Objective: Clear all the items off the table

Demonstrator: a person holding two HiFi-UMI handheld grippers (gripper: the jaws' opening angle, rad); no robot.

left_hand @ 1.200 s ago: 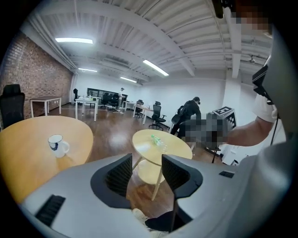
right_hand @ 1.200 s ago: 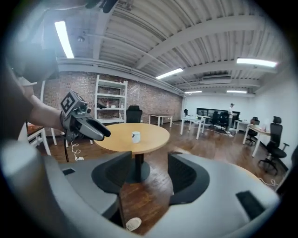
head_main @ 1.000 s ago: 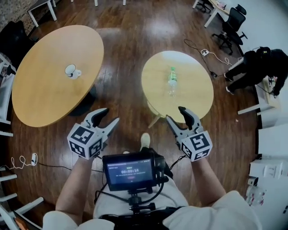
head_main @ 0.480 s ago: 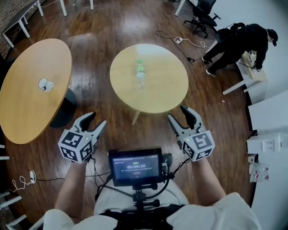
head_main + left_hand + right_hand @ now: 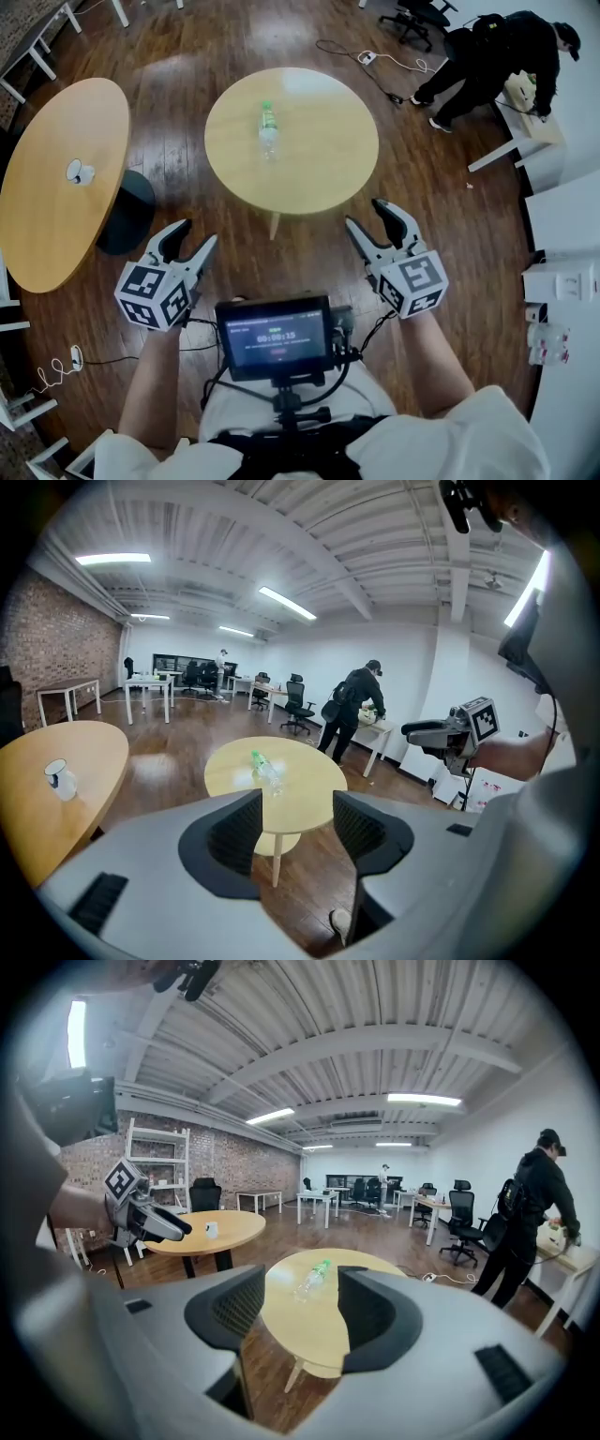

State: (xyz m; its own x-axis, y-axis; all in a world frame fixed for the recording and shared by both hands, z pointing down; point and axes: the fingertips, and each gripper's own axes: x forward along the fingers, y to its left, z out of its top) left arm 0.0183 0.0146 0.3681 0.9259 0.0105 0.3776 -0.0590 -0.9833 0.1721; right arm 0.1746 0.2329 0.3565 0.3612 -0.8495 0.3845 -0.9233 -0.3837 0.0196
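A plastic bottle (image 5: 268,130) is seen lying on the round bench (image 5: 319,192), well ahead of both tongs. The left tongs (image 5: 192,235) and right tongs (image 5: 367,216) are held released, with nothing grasped. Only in the gripper views is the white thing on the second bench (image 5: 37,216) resolved as a mug (image 5: 58,778). The bottle's contents cannot be made out.

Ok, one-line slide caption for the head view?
Left gripper and right gripper, both open and empty, face a round table bearing one plastic bottle.

Grey left tongs (image 5: 194,234) and right tongs (image 5: 366,215), black-and-white marker cubes (image 5: 150,295), white sleeves (image 5: 487,433), chest screen (image 5: 274,337), black cables (image 5: 323,389)
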